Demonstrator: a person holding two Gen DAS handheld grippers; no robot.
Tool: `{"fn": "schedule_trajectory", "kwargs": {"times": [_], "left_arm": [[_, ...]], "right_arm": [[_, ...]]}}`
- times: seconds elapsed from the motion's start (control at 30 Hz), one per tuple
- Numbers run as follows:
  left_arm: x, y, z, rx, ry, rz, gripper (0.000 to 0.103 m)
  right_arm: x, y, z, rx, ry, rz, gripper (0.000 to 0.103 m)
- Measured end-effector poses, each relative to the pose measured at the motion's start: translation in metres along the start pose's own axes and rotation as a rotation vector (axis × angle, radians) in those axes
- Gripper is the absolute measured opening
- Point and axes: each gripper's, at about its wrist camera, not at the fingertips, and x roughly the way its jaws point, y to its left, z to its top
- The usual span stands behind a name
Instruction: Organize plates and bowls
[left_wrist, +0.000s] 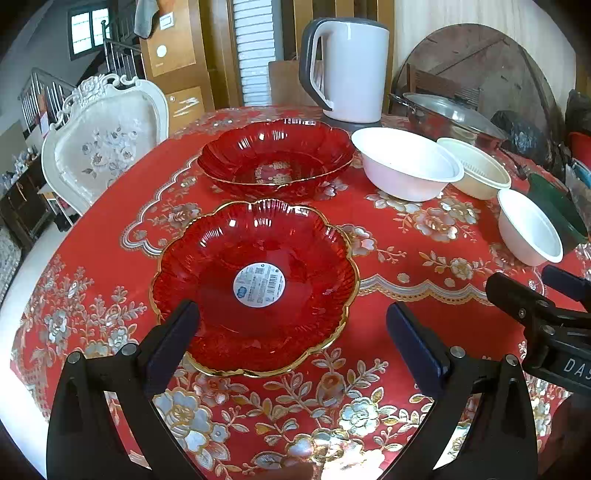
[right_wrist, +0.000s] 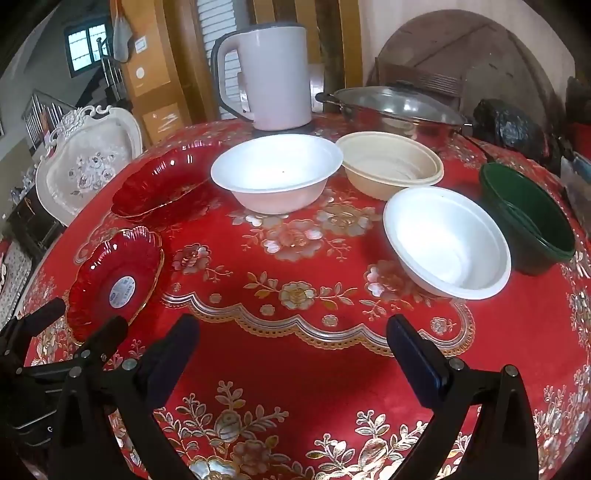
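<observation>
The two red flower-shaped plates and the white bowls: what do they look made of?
Near red plate and far red plate: likely translucent plastic or glass, glossy; sharp highlights, ribbed walls, gold rim, a label showing at the centre of the near one. Large white bowl and small white bowl: probably thin disposable plastic or foam, matte, with rolled rims.

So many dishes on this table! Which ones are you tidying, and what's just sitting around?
For the job:
near red plate
far red plate
large white bowl
small white bowl
cream bowl
green bowls

Just there:
white kettle
lidded steel pan
white chair
red floral tablecloth
</observation>
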Motion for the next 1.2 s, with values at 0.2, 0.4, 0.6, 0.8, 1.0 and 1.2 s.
{"fn": "schedule_trajectory", "kwargs": {"times": [0.2, 0.4, 0.6, 0.8, 1.0, 1.2], "left_arm": [[0.000, 0.003, 0.001, 0.003, 0.005, 0.002, 0.102], [0.000, 0.006, 0.001, -0.007, 0.004, -0.003, 0.102], [-0.001, 0.011, 0.002, -0.019, 0.001, -0.002, 0.102], [-0.001, 0.016, 0.003, -0.040, 0.004, -0.004, 0.102], [-0.002, 0.017, 0.003, -0.043, -0.003, -0.007, 0.102], [-0.003, 0.019, 0.004, -0.056, -0.003, -0.007, 0.102]], "right_arm": [[0.001, -0.001, -0.001, 0.000, 0.001, 0.003, 0.101], [0.001, 0.001, 0.000, -0.006, 0.002, 0.003, 0.101], [0.002, 0.001, 0.000, -0.006, 0.000, -0.001, 0.101], [0.001, 0.001, 0.001, -0.005, -0.005, -0.010, 0.101], [-0.002, 0.001, 0.001, -0.007, -0.022, -0.022, 0.101], [-0.008, 0.002, 0.000, -0.024, -0.068, -0.067, 0.101]]}}
